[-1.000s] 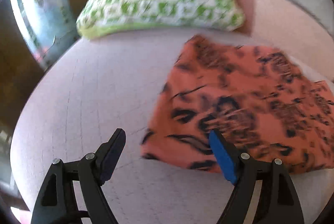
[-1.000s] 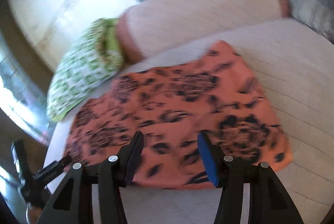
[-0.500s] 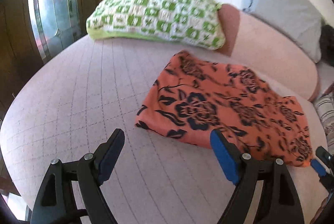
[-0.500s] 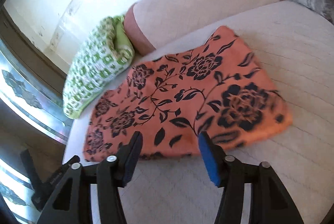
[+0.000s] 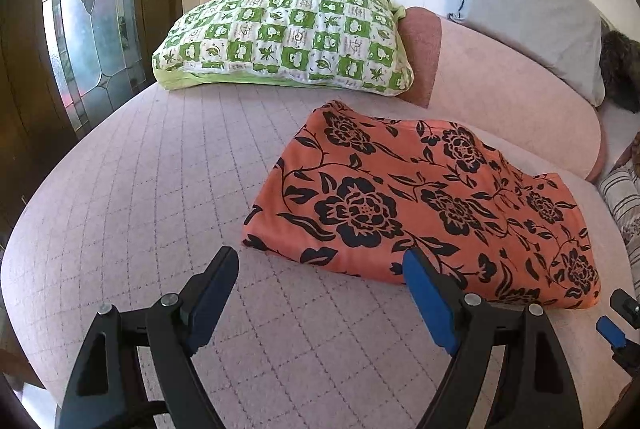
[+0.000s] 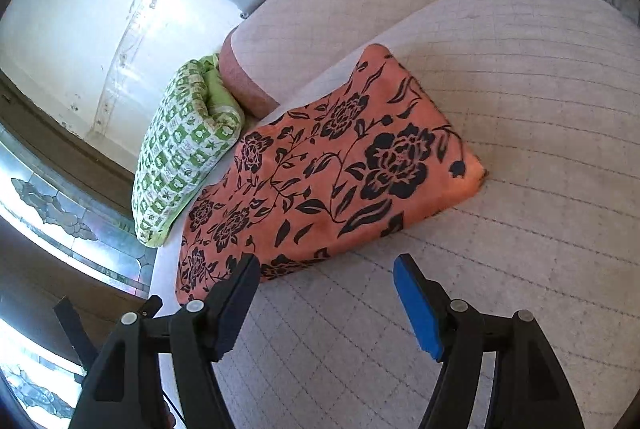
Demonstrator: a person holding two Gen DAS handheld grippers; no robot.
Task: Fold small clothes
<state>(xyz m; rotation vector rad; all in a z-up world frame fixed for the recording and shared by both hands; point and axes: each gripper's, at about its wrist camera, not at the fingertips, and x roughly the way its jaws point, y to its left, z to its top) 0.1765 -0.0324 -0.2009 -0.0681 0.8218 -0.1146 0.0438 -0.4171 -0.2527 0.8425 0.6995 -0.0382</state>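
Garment, orange black-floral cloth [image 5: 420, 205], lies folded on bed [image 5: 160, 189]. Both fingers released, empty. Judged done; next: w/draw or halve again.

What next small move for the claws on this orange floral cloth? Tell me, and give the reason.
Probably lower the left claw onto the near edge of the orange floral cloth and pinch it. Both claws hang open and empty, and the cloth lies as a long folded rectangle, likely needing another fold.

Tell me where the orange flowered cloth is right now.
The orange flowered cloth lies folded on the pink quilted bed, just ahead of both open grippers, right of centre in the left wrist view, with the green checked pillow behind it.
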